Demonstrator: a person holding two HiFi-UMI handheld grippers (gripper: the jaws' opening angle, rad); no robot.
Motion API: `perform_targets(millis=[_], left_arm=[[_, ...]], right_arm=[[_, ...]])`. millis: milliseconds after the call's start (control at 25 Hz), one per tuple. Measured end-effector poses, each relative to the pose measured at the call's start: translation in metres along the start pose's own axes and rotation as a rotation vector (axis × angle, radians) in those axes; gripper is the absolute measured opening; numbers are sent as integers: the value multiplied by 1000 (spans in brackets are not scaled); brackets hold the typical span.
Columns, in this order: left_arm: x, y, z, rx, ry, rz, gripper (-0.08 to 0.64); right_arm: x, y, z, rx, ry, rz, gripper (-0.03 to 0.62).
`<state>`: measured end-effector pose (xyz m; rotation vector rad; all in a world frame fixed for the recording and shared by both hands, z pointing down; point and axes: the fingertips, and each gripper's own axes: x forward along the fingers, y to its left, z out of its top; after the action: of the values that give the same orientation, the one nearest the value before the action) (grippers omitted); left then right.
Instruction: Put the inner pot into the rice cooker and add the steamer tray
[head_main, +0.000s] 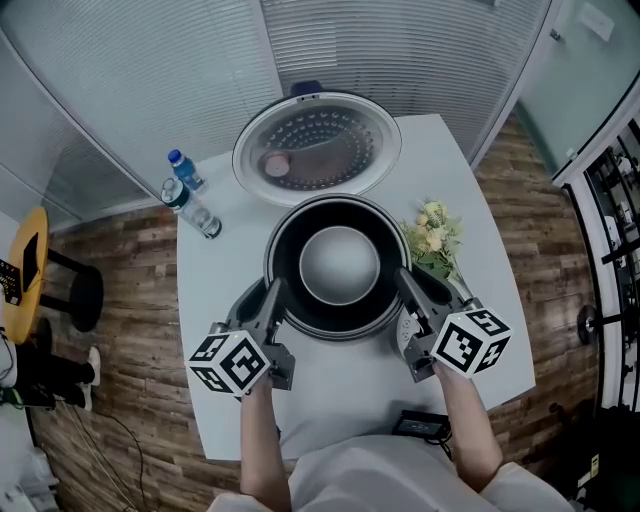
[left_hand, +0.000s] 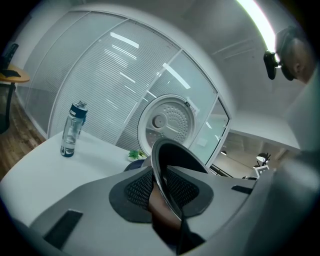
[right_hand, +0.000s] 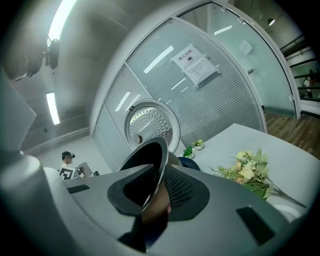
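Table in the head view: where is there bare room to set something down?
Bare: the table's left side below the bottles, and the near strip in front of the inner pot. Crowded: the middle, pot and open lid, and the right, by the flowers.

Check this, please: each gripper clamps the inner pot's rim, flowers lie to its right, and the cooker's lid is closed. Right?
Not quite: the lid is open, tipped back behind the inner pot, as the head view shows. The rest holds: the left gripper and right gripper each clamp its rim, with flowers to its right.
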<state>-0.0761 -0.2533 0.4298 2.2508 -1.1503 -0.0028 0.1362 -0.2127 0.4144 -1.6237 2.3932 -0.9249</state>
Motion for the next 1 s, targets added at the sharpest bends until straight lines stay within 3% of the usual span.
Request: perform_targets(millis=[360,680,1000], left_arm=[[13,17,-16,11,75,42,87],[23,25,-31,84,142,91,91],[25,25,-31,97,142,92,95]], right_arm=[[16,-14,-15,-62,60,-62,86],[21,-25,-27,-75,86,-92,92],[24,-31,-32,-127,129,-121,107]])
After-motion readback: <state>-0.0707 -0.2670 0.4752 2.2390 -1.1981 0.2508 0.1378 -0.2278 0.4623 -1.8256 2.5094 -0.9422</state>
